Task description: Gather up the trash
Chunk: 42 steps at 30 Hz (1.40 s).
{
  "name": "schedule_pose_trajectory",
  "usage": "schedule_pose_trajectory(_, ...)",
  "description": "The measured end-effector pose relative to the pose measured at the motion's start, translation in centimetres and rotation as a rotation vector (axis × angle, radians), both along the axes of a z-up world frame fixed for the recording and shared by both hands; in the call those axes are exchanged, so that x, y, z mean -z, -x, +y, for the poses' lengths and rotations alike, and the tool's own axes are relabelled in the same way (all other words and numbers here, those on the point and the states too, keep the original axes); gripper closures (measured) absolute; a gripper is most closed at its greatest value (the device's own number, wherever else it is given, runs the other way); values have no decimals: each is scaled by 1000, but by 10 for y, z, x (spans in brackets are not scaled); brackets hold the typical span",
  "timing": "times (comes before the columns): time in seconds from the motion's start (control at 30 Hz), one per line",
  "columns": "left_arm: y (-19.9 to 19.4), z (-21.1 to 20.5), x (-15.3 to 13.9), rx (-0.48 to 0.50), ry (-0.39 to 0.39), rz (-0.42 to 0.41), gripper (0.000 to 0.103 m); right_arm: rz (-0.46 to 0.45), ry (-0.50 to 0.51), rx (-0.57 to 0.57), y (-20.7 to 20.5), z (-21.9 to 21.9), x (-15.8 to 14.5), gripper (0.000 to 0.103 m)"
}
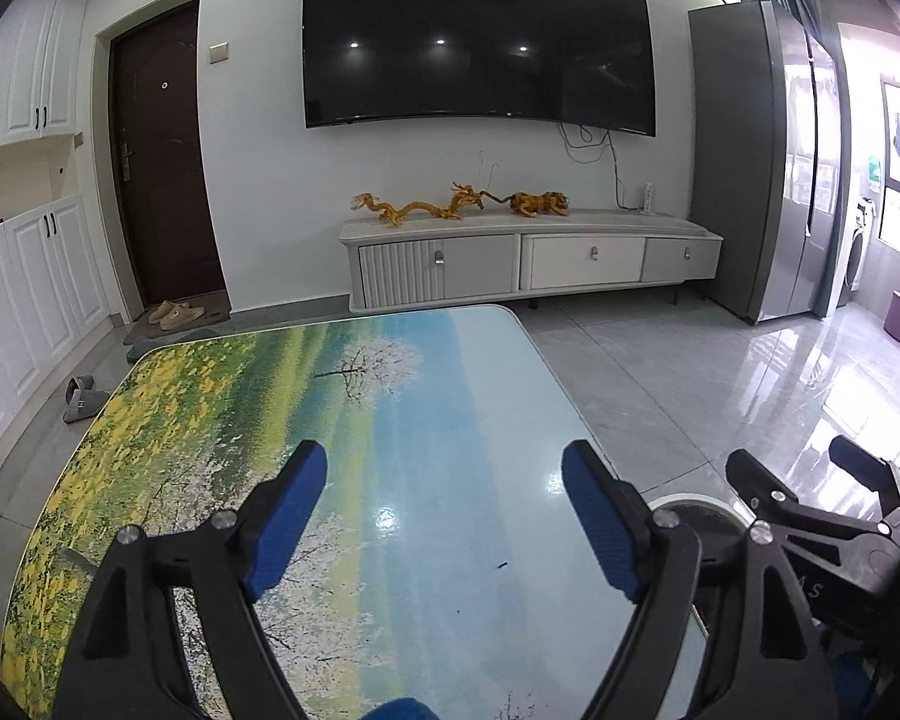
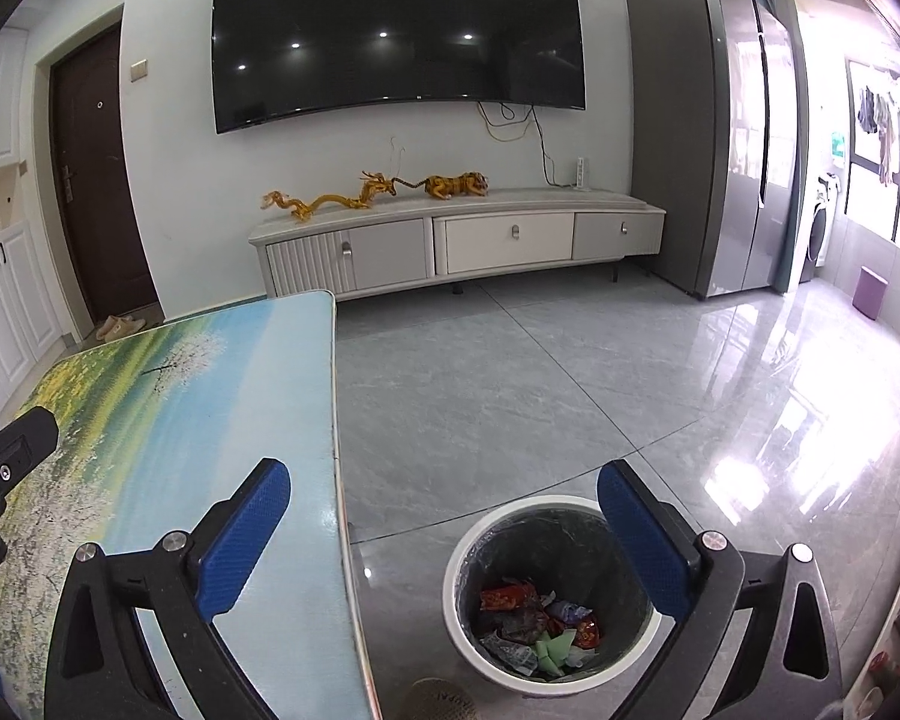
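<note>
Right wrist view puts your right gripper (image 2: 444, 531), jaws apart and empty, nearer the trash bin (image 2: 546, 588) below; left gripper (image 1: 444, 516) gapes over the table (image 1: 390, 396).

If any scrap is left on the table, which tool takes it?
Left, probably. The left tool hangs open over the table, near a small dark speck; the right tool is open above the trash bin.

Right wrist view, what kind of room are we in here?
Most likely a home living room: a big wall-mounted TV above a low cabinet, a front door with slippers beside it, and a trash bin by the table.
</note>
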<state>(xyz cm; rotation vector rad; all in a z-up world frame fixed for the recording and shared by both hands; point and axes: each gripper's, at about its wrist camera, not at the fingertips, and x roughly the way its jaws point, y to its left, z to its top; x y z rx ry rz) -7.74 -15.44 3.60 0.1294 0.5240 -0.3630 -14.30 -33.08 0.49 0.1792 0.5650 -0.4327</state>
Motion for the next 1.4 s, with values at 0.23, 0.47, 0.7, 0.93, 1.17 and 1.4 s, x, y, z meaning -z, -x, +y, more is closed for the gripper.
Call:
schedule_pose_trajectory(0.23,4,6,-6,-28,17,-40,18,-17,15,-6,2,6,-5,0)
schedule_pose_trajectory(0.47,6,5,-8,-31,18,-60,18,-47,10,4,6,3,-8,0)
schedule_pose_trajectory(0.7,6,7,-8,-37,23,-72,18,-105,33,14,14,4,-18,0)
schedule_pose_trajectory(0.93,8,12,-10,-72,30,-97,8,-105,41,11,14,7,-19,0)
schedule_pose_trajectory(1.17,8,17,-11,-92,38,-108,7,-101,38,11,15,8,-18,0)
schedule_pose_trajectory(1.4,10,18,-11,-89,42,-104,7,-101,38,18,15,7,-18,0)
